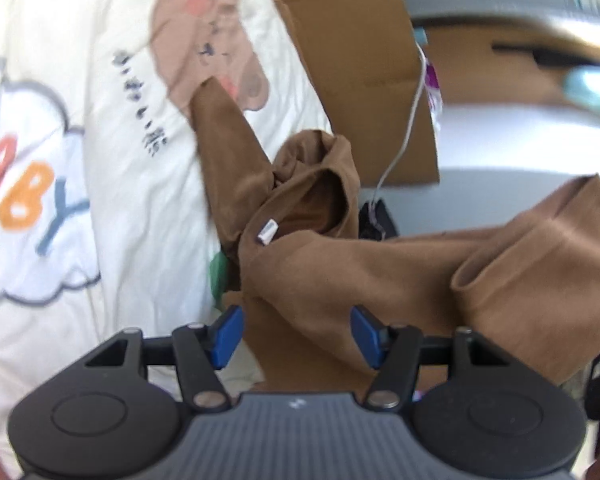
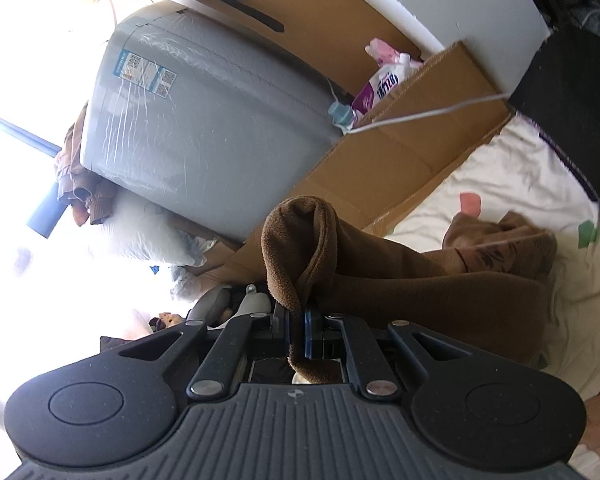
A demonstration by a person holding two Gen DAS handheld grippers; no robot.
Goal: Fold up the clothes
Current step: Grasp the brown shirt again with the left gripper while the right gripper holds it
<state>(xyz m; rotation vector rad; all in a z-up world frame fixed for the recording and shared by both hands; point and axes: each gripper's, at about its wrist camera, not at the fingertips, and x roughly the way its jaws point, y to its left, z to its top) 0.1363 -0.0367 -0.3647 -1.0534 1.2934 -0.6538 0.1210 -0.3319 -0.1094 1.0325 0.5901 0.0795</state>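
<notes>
Brown garment (image 1: 340, 264) strung between two hand-held grippers
Right hand-held gripper (image 2: 298, 332) pinches one end; left hand-held gripper (image 1: 296, 332), jaws wide, straddles cloth running toward frame right.

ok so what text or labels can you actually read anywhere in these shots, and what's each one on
"ABY", coloured letters on the cream quilt; any letter before them is cut off.
Dark characters beside the quilt's bear print: blurred, unreadable.
White tag on the brown garment: nothing legible.
Sticker with QR codes on the grey appliance: too small to read.
Purple-and-white pouch: large characters, not readable.
</notes>
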